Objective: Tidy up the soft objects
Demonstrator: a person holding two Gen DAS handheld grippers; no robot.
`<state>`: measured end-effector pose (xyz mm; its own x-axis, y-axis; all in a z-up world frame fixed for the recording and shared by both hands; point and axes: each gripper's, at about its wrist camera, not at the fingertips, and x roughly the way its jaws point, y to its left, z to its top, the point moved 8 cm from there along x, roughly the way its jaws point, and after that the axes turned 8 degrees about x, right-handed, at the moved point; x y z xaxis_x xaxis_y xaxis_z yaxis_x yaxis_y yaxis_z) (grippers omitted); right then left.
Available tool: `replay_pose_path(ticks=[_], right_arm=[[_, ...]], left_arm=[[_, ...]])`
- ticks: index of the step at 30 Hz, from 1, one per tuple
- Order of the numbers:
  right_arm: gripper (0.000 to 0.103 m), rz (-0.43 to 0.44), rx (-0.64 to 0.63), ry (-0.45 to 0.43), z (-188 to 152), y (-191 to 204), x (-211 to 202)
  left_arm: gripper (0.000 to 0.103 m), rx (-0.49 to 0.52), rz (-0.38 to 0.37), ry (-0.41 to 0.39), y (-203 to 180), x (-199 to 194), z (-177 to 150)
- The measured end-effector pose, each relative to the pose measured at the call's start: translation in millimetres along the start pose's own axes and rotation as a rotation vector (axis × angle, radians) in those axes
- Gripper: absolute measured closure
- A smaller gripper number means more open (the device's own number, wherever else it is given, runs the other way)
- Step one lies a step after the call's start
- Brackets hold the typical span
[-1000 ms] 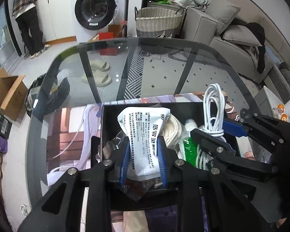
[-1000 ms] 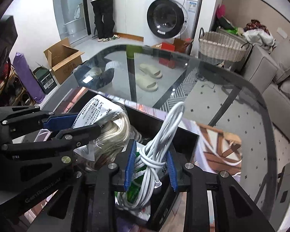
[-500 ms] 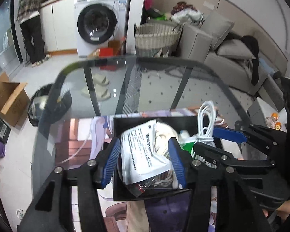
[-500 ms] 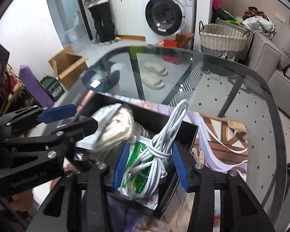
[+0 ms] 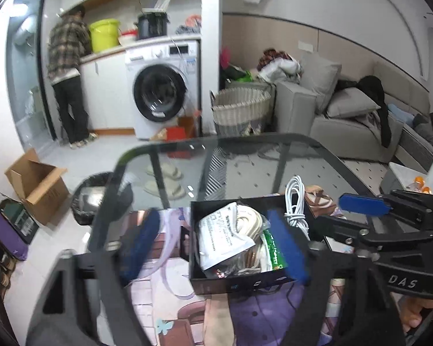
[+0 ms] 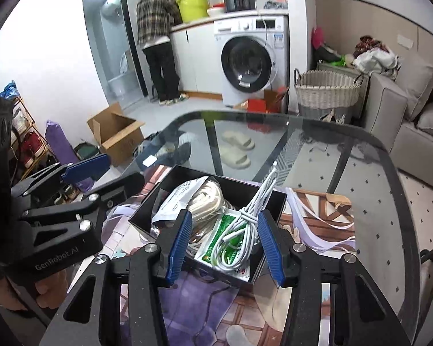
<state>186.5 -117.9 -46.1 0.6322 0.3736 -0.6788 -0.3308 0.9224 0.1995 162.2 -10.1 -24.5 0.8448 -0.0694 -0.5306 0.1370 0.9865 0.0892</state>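
Note:
A black box point(image 5: 239, 284) on the printed mat holds a white packet point(image 5: 219, 239), a cream rope coil point(image 5: 248, 222), a green sachet point(image 5: 272, 250) and a bundled white cable point(image 5: 296, 204). My left gripper point(image 5: 213, 248) hovers above the box with its jaws opening, wide of the packet and touching nothing. In the right wrist view, the right gripper point(image 6: 224, 245) stands open over the box point(image 6: 147, 204). Its pads sit apart from the cable point(image 6: 245, 225) and the sachet point(image 6: 225, 230) below. The packet point(image 6: 173, 201) and the coil point(image 6: 207, 199) lie at the left.
The box sits on a printed mat point(image 6: 317, 210) on a glass table point(image 6: 346, 155). Beyond the table a person point(image 6: 156, 37) stands at a counter beside a washing machine point(image 6: 251, 54). A wicker basket point(image 6: 326, 89), a grey sofa point(image 5: 346, 121) and a cardboard box point(image 6: 115, 132) stand around.
The left gripper let go of the white packet and the right let go of the white cable. Both widened their jaws and drew back and up from the box.

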Motion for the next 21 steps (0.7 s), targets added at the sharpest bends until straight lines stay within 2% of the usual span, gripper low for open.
replay_pose_path(ticks=[1,6,12,17,21], right_arm=[[0.052,-0.001,-0.003,-0.023,-2,1,-6],[0.023,-0.028,0.016,-0.156,-9,0,-34],[0.005,-0.086,-0.033,-0.37,-21,4,-76],[0.002,-0.111,-0.084,-0.467,-48,6,-90],[0.001,-0.119,-0.056,-0.464,-65,0,-91]], left_arm=[[0.016,-0.005,0.012,-0.027,0,-7,-1],[0.009,0.023,0.031,-0.104,3,-25,-8],[0.006,0.054,0.083,-0.181,9,-45,-23],[0.003,0.048,0.119,-0.227,9,-59,-39],[0.003,0.051,0.116,-0.226,-1,-66,-48]])
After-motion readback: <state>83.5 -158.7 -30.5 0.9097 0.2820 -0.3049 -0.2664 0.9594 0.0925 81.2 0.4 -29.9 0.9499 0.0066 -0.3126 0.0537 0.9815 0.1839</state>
